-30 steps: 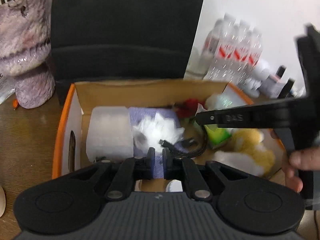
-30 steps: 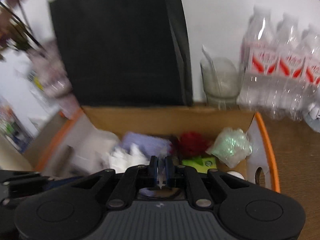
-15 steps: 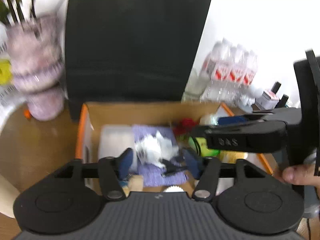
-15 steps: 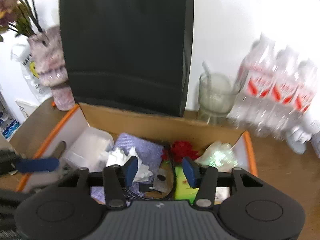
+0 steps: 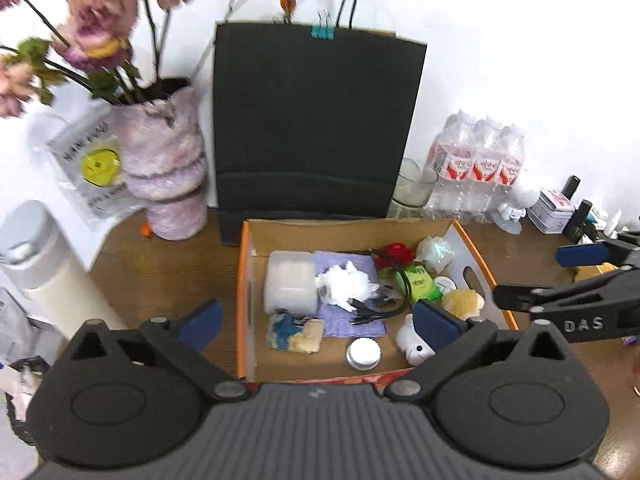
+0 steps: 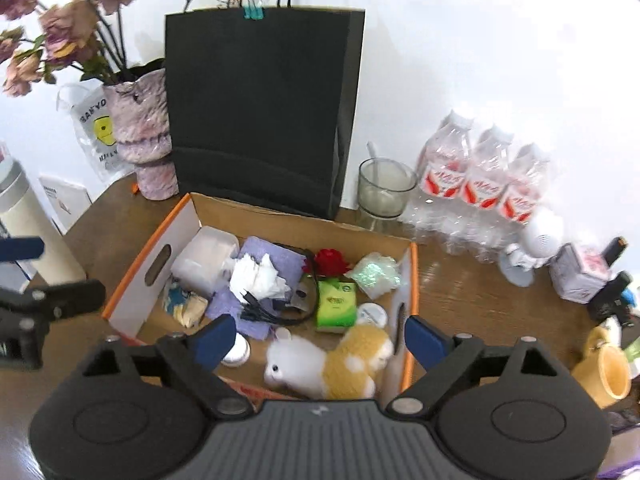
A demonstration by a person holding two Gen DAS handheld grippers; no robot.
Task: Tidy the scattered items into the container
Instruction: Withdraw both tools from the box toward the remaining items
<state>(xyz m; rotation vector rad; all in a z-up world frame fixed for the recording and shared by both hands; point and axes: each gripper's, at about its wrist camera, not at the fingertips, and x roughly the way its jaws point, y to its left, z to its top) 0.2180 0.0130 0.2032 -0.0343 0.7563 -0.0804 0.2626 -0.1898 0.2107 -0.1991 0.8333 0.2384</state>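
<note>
Home tabletop: flower vase (image 5: pixel 170 168), water bottles (image 5: pixel 478 164)

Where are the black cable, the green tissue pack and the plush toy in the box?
black cable (image 6: pixel 276 312), right wrist view, on the coiled bundle.
green tissue pack (image 6: pixel 337 302), right wrist view, on its top face.
plush toy (image 6: pixel 332 364), right wrist view, on its body.

**What we can read**

We read "DAS" in pale capitals on the black arm of the right gripper (image 5: pixel 581 276), seen from the left wrist. The clear plastic bag (image 6: pixel 93 128) beside the vase shows "BANYO" above a yellow round mark. The water bottles' (image 6: pixel 480 192) red labels stay illegible to us.
</note>
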